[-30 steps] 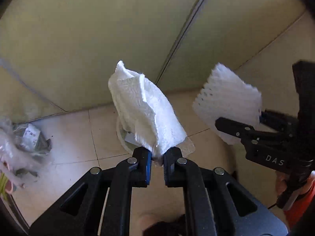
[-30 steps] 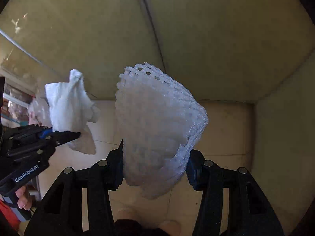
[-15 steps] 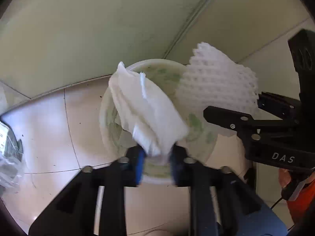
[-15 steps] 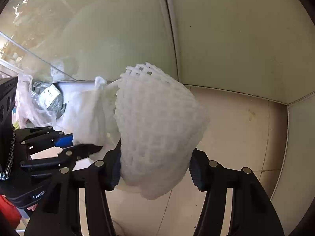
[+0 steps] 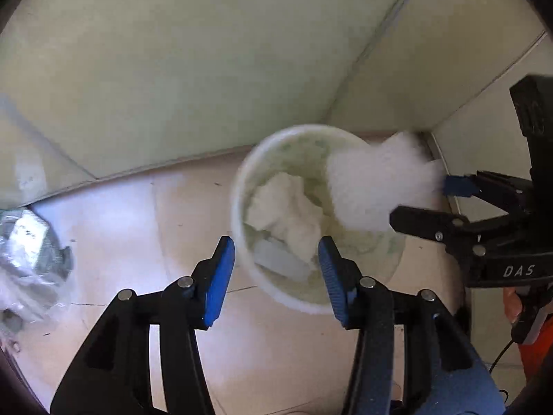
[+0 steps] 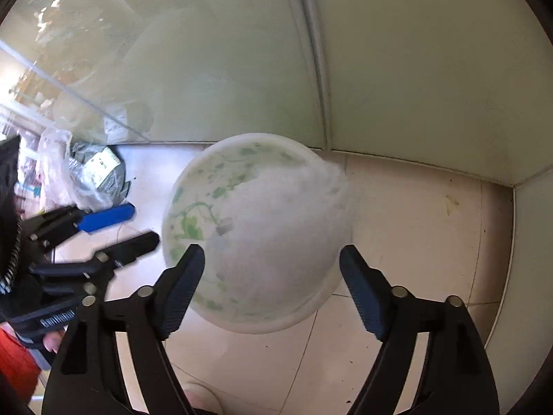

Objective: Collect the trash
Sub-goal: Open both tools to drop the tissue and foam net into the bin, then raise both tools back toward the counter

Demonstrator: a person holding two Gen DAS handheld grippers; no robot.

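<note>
A white bin (image 5: 237,207) with a green leaf pattern inside stands on the tiled floor by the wall. A crumpled paper towel (image 5: 287,214) lies loose inside it. My left gripper (image 5: 276,242) hangs above the bin's near rim, its jaws opening with nothing between the blue pads. A white foam net (image 5: 373,186), blurred, drops free over the bin just off my right gripper (image 5: 421,200). In the right wrist view the foam net (image 6: 283,224) blurs over the bin (image 6: 193,207) beyond my right gripper (image 6: 273,256), whose jaws are opening and clear of it. My left gripper (image 6: 143,224) shows at the left.
A clear plastic bag (image 5: 31,252) of grey rubbish lies on the floor to the left, seen also in the right wrist view as the bag (image 6: 93,176). Pale green walls meet in a corner (image 6: 511,186) behind the bin. An orange sleeve (image 5: 528,328) is at the right edge.
Both grippers have sunk toward the bin and opened. The paper towel left the left gripper and now lies in the bin. The foam net has slipped out of the right gripper.
</note>
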